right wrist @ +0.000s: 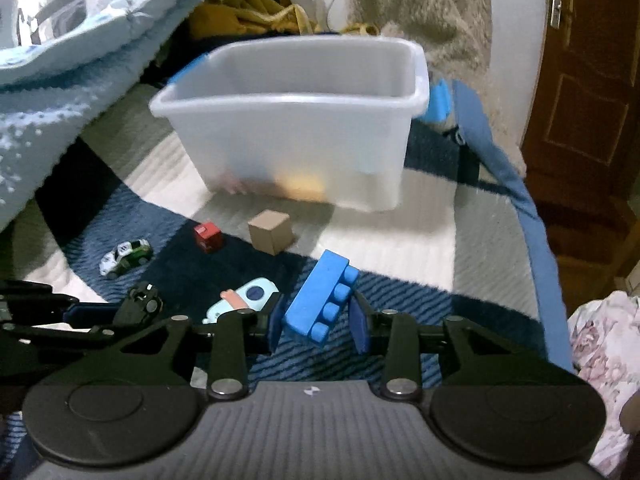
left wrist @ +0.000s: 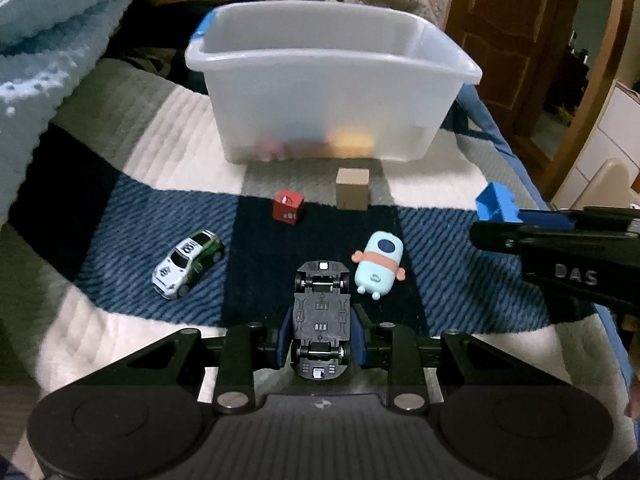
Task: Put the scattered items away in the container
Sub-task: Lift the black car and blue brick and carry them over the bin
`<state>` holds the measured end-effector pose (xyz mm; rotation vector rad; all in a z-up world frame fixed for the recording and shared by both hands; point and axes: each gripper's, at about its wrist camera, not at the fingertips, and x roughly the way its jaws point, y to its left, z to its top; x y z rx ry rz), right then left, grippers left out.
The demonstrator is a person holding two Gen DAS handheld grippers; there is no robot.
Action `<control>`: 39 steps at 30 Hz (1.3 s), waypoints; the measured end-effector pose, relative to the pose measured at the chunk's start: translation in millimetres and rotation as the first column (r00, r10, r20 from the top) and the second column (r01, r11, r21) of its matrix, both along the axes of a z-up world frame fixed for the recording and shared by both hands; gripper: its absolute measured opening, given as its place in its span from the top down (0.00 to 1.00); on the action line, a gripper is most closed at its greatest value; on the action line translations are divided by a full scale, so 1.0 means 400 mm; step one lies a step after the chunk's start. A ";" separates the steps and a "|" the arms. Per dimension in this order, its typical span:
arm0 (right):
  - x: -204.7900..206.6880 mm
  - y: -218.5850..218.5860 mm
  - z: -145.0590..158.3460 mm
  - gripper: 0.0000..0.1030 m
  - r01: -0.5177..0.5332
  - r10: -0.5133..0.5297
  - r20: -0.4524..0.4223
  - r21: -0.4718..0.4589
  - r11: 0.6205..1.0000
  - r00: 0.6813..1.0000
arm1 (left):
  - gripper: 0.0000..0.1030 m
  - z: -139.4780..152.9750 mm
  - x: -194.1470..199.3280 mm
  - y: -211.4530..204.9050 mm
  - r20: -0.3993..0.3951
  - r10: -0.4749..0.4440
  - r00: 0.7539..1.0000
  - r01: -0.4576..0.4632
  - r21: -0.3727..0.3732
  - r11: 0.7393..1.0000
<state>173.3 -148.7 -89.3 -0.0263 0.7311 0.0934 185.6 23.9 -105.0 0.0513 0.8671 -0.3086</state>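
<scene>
Before the bin (left wrist: 320, 92): white car (left wrist: 187, 263), red cube (left wrist: 287, 207), tan cube (left wrist: 352, 189), mint toy (left wrist: 379, 263) on the bed (left wrist: 120, 216); left tool (left wrist: 322, 336) grips an upturned car (left wrist: 322, 320), right tool (right wrist: 316, 320) clamps a blue brick (right wrist: 320, 300)

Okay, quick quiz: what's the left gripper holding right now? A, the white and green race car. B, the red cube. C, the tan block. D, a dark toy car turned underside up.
D: the left gripper is clamped on the dark toy car, chassis and axles facing the camera.
</scene>
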 end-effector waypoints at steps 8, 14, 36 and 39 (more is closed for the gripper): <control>-0.023 0.016 0.084 0.63 -0.043 0.046 0.084 -0.032 0.999 0.995 | 0.68 0.107 0.002 0.013 0.071 0.028 0.997 -0.027 -0.026 0.999; -0.011 0.036 0.149 0.63 -0.055 0.061 0.137 -0.048 0.997 0.989 | 0.68 0.194 0.034 0.016 0.134 0.038 0.990 -0.035 -0.029 0.999; 0.222 0.012 0.266 0.63 -0.001 0.018 0.254 -0.067 0.998 0.967 | 0.68 0.349 0.314 -0.056 0.288 0.058 0.956 -0.051 -0.030 0.998; 0.269 0.006 0.260 0.63 0.001 0.017 0.250 -0.072 0.997 0.968 | 0.68 0.312 0.356 -0.060 0.269 0.061 0.961 -0.060 -0.012 0.998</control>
